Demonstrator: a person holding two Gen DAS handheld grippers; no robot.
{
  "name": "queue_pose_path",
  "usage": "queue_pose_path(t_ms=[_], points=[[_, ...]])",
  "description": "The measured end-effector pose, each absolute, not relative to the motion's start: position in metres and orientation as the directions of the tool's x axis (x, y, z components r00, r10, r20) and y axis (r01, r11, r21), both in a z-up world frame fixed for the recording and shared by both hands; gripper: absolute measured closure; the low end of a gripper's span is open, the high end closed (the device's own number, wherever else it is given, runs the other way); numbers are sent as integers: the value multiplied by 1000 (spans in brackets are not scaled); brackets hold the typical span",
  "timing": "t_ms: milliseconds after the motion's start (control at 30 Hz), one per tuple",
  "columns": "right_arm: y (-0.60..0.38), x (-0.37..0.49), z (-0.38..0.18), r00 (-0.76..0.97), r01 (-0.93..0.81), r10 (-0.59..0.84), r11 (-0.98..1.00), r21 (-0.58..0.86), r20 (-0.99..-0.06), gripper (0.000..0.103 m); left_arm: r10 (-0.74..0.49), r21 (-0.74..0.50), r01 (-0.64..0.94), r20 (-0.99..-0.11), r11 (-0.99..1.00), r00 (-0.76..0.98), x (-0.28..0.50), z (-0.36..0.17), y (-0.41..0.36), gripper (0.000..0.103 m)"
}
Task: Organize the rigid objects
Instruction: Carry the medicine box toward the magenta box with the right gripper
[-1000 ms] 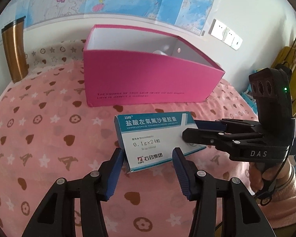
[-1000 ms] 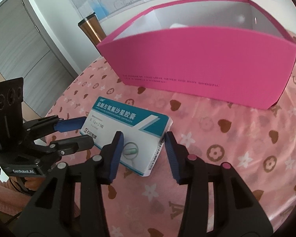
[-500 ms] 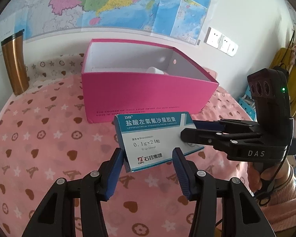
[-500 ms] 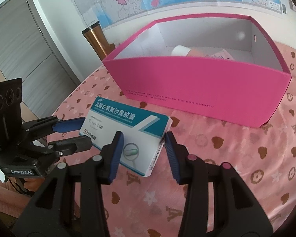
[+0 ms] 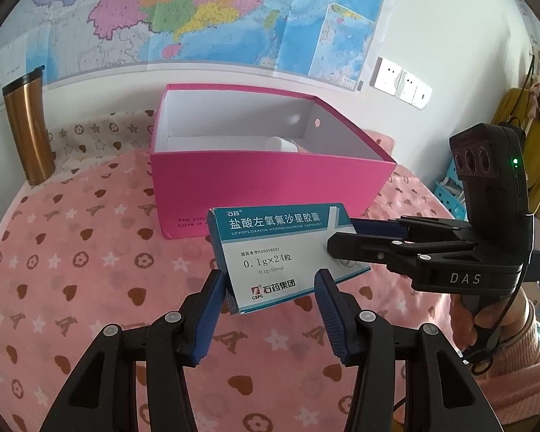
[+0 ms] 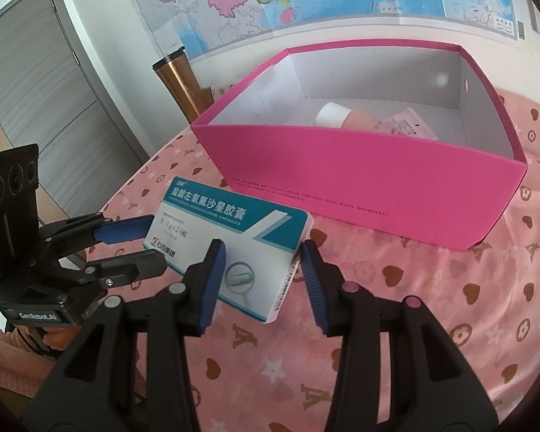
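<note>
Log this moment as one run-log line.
phase: carry to box | left gripper: shut on medicine box | right gripper: shut on medicine box | medicine box: lifted off tablecloth | pink box: open, ahead

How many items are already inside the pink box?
2 visible: a white-capped tube lying on the floor of the pink box, and a pink patterned packet beside it. The front wall hides part of the floor, so more may be there.

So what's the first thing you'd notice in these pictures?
The big bright pink box standing open on the pink heart-patterned tablecloth. In front of it, the left gripper and right gripper together hold a white-and-teal medicine box above the cloth. A colourful map covers the wall behind.
</note>
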State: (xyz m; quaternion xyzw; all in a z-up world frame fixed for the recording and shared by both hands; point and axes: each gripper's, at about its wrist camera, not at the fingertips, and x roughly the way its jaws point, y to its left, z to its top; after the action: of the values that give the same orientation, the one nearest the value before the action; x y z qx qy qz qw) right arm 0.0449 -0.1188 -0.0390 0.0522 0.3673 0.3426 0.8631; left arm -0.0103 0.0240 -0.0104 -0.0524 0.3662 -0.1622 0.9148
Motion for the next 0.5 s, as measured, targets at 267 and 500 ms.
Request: queue_pose_path(t_ms=[267, 500], points=[[-118, 45, -34, 505, -558, 629, 760, 332, -591, 57, -334, -211, 260, -644, 942, 688, -8, -7, 26, 52], [-116, 48, -27, 514, -568, 630, 758, 320, -582, 57, -331, -207, 259, -632, 944, 701, -6, -2, 31, 52]])
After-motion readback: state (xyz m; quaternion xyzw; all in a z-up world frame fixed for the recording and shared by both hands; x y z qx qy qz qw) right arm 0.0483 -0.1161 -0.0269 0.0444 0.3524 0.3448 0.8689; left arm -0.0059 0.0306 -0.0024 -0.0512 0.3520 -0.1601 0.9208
